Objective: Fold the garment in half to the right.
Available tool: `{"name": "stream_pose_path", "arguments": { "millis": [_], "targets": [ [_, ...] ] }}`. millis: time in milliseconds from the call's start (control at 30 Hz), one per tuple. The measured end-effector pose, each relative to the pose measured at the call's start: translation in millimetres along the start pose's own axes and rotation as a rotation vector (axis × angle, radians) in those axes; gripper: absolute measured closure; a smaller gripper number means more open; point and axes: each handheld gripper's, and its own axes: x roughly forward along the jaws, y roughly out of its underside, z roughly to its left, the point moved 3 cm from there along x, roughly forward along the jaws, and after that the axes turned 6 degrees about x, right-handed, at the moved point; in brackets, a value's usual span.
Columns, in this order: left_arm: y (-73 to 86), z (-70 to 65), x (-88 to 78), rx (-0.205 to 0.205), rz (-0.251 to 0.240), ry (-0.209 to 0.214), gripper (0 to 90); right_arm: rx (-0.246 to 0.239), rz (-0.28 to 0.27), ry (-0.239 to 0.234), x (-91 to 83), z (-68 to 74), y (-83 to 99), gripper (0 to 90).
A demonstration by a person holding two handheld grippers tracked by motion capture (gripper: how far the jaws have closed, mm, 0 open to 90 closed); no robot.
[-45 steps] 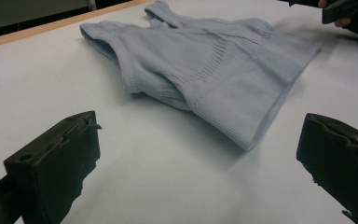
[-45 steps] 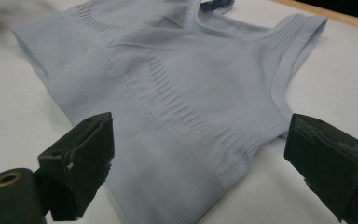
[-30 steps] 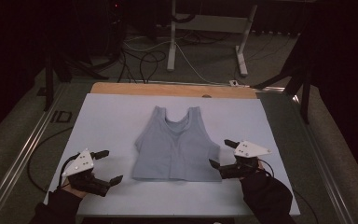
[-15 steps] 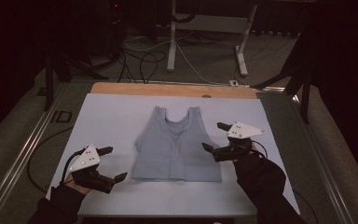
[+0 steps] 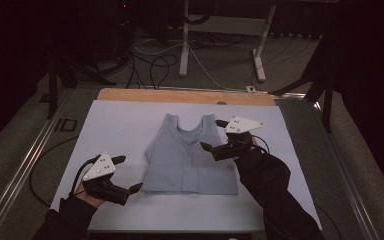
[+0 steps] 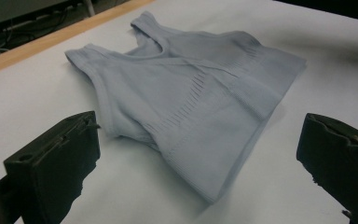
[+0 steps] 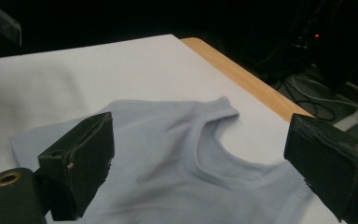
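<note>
A pale blue sleeveless top [image 5: 190,159] lies flat in the middle of the white table cover [image 5: 115,125], its neckline toward the far edge. My left gripper [image 5: 130,173] is open just left of the top's near left hem corner, apart from the cloth. In the left gripper view the top [image 6: 191,88] lies ahead between the wide-apart jaws of the left gripper [image 6: 200,163]. My right gripper [image 5: 211,134] is open over the top's right side, near the shoulder strap. In the right gripper view the neckline of the top [image 7: 177,158] lies under the open right gripper [image 7: 205,163].
A wooden strip [image 5: 180,96] runs along the table's far edge. Metal rails [image 5: 27,160] flank the table. Cables [image 5: 155,55] and white desk legs [image 5: 185,40] are on the dark floor behind. Bare cover lies left, right and in front of the top.
My right gripper has moved away from the person and leftward, from beside the top's lower right edge to over its right shoulder area. The left gripper has barely shifted.
</note>
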Motion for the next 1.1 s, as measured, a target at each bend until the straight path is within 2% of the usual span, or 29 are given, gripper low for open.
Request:
{"name": "stream_pose_path", "arguments": {
  "millis": [233, 433, 533, 633, 867, 933, 1033, 1100],
  "targets": [
    [-1.1, -3.6, 9.4, -0.018, 0.017, -0.015, 0.3, 0.007, 0.009, -0.033, 22.4, 1.2, -7.4, 8.4],
    [-2.0, -6.6, 20.2, -0.011, 0.058, -0.065, 0.3, 0.008, 0.014, -0.045, 46.2, -1.6, -13.4, 8.4],
    [-2.1, -6.9, 24.9, -0.032, 0.056, -0.077, 0.3, 0.001, 0.027, -0.048, 59.3, -2.1, -15.6, 8.4],
    [-1.8, -7.6, 29.1, -0.033, 0.070, -0.079, 0.3, -0.001, 0.039, -0.055, 71.7, -3.4, -17.6, 8.4],
    [-0.8, -8.1, 38.4, -0.068, 0.088, -0.080, 0.3, -0.002, 0.059, -0.065, 93.8, -4.3, -22.1, 8.4],
    [-0.2, -8.7, 41.5, -0.079, 0.089, -0.080, 0.3, 0.012, 0.060, -0.069, 99.4, -4.9, -23.2, 8.4],
    [2.3, -9.6, 47.6, -0.090, 0.097, -0.084, 0.3, 0.004, 0.066, -0.073, 107.8, -7.1, -24.1, 8.4],
    [4.3, -10.3, 51.3, -0.109, 0.108, -0.078, 0.3, 0.022, 0.073, -0.073, 113.8, -7.8, -23.9, 8.4]
  ]
}}
